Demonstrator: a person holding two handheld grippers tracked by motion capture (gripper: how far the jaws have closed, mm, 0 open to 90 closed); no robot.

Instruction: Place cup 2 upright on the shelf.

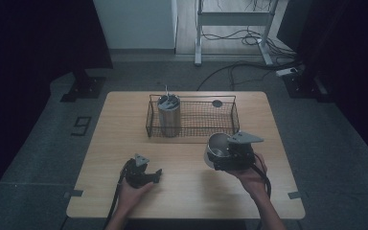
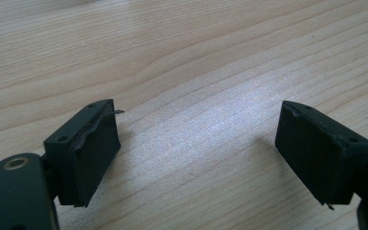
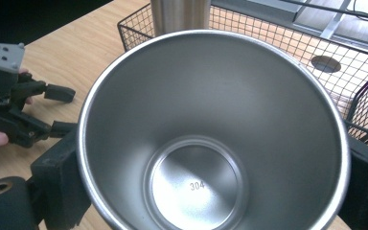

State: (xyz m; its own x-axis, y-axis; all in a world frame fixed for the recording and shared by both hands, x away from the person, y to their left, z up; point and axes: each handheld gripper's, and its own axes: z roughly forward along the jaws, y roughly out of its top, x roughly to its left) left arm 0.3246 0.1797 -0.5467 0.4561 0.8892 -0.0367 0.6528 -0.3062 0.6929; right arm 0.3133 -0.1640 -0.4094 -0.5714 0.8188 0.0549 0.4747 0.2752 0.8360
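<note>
Right hand-held gripper (image 3: pixel 211 191) clamped on steel cup (image 3: pixel 211 129) — mouth tilted toward camera, axis along jaws

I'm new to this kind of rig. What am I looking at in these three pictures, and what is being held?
No robot here: a person holds a two-jaw gripper in each hand. The high view looks down on the wooden table; the other two pictures come from cameras riding on the grippers. The left gripper is open and empty above bare wood. The right gripper is clamped on an empty steel cup, tilted so its camera looks inside. Behind stands a wire basket with a steel tumbler in it.
</note>
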